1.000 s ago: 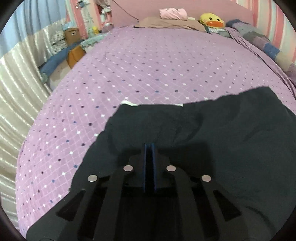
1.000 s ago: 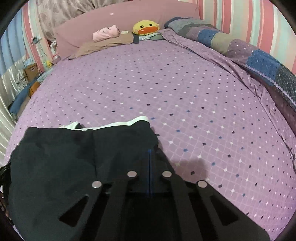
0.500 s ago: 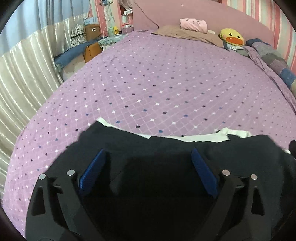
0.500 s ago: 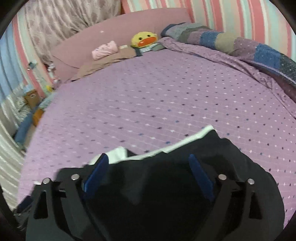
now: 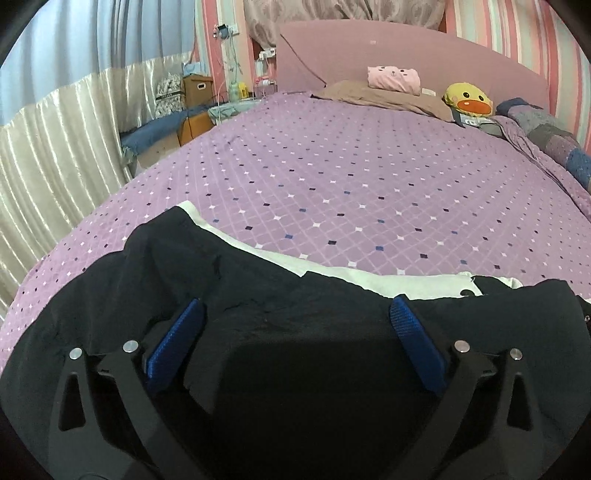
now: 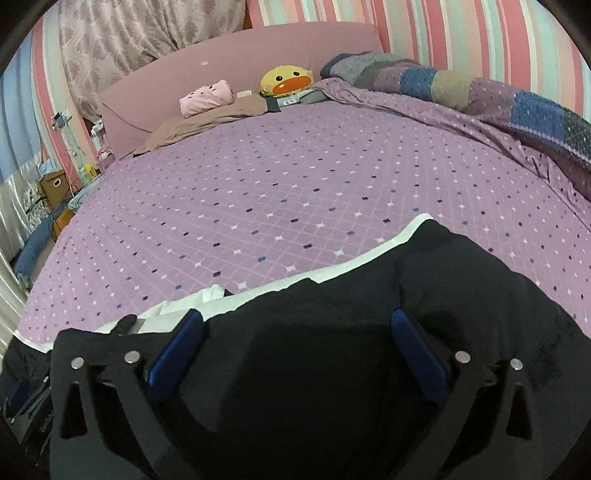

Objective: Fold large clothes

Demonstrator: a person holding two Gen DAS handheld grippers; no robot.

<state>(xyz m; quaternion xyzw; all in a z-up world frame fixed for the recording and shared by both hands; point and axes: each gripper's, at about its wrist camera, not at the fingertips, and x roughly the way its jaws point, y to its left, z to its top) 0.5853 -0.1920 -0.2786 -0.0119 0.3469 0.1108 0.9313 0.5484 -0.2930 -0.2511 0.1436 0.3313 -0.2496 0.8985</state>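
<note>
left wrist view. left gripper: jaws have just been opening and now stand at full spread, blue pads well apart, nothing pinched; cloth lies flat under the gap, not in it. garment: black, on the near end of the bed, its top layer laid over a lower one so that a white band shows past the far edge. judged: a fold just set down and let go, which is why the jaws hang wide above it. some creases near the left pad; left edge humped, not smoothed. bed: purple sheet with small diamond print, soft, bare beyond the garment. far end: pink headboard, brown pillow, pink bundle, duck toy. left side: pale curtain, cardboard box, clutter on the floor.

right wrist view. right gripper: jaws likewise just opened to their widest, pads clear of the cloth, holding nothing. garment: right part of the same black piece, white band along the far edge; right corner rounded and lying on the sheet. bed: as above. patchwork quilt heaped along the right side against a striped wall; duck toy and pink bundle by the headboard. judged: a further fold is likely needed.
</note>
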